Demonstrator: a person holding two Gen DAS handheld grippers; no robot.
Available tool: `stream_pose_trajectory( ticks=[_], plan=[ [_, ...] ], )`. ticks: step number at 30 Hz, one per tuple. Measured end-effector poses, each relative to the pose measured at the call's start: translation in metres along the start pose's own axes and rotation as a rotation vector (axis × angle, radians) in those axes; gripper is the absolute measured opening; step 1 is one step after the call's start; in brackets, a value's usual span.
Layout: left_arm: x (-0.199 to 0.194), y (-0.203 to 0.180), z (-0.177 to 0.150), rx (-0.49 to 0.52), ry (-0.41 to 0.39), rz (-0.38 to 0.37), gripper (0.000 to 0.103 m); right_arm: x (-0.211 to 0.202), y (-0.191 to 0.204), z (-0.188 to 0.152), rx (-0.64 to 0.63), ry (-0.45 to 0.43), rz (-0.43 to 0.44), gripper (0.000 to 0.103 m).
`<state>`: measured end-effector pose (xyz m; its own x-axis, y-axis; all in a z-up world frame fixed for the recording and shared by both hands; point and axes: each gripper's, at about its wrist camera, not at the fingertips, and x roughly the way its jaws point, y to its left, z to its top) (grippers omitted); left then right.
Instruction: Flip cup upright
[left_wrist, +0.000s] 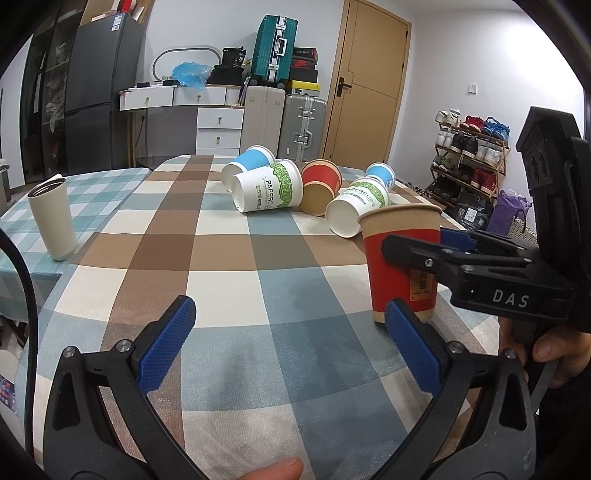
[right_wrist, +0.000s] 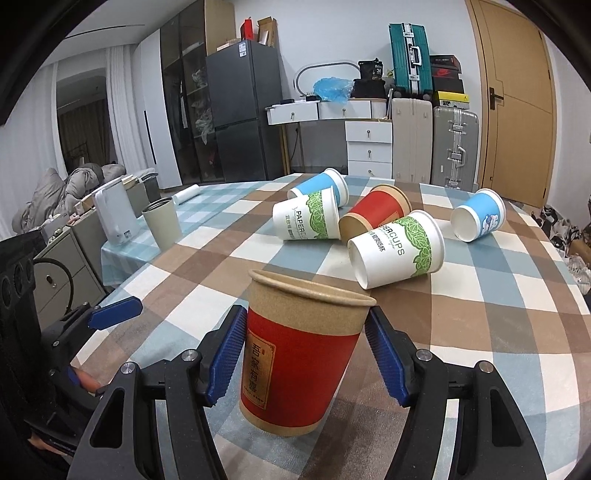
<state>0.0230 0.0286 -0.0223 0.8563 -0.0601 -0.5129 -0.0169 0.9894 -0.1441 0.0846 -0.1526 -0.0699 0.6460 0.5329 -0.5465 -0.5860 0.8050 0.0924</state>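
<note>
A red and brown paper cup (right_wrist: 299, 350) stands upright on the checked tablecloth, mouth up. My right gripper (right_wrist: 306, 354) has its blue pads at both sides of the cup's upper wall, closed on it. The same cup (left_wrist: 402, 258) shows at the right of the left wrist view, with the right gripper's black fingers across it. My left gripper (left_wrist: 288, 343) is open and empty over the cloth, left of the cup. Several more cups lie on their sides behind: two white and green (right_wrist: 308, 219) (right_wrist: 397, 249), one red (right_wrist: 376, 214), two blue (right_wrist: 323, 186) (right_wrist: 478, 219).
A cream tumbler (left_wrist: 53, 218) stands upright at the table's left. A white jug (right_wrist: 116, 214) and cabinets stand beyond it. The table's right edge (left_wrist: 458, 221) runs just behind the held cup. Suitcases, drawers and a door stand at the back.
</note>
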Motion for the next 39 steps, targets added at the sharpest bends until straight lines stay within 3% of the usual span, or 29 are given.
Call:
stream_pose_trajectory(
  ticks=[19,32,39],
  plan=[
    [-0.001,0.001,-0.001,0.0,0.0,-0.001,0.102,-0.025,0.016,-0.032,-0.148,0.066,0.058,0.062],
    [-0.001,0.002,-0.001,-0.001,-0.004,0.001,0.102,-0.012,0.017,-0.025,-0.123,0.015,-0.001,0.062],
    [-0.002,0.002,-0.001,-0.001,-0.004,0.001,0.102,-0.011,0.016,-0.025,-0.135,0.024,0.017,0.068]
  ],
)
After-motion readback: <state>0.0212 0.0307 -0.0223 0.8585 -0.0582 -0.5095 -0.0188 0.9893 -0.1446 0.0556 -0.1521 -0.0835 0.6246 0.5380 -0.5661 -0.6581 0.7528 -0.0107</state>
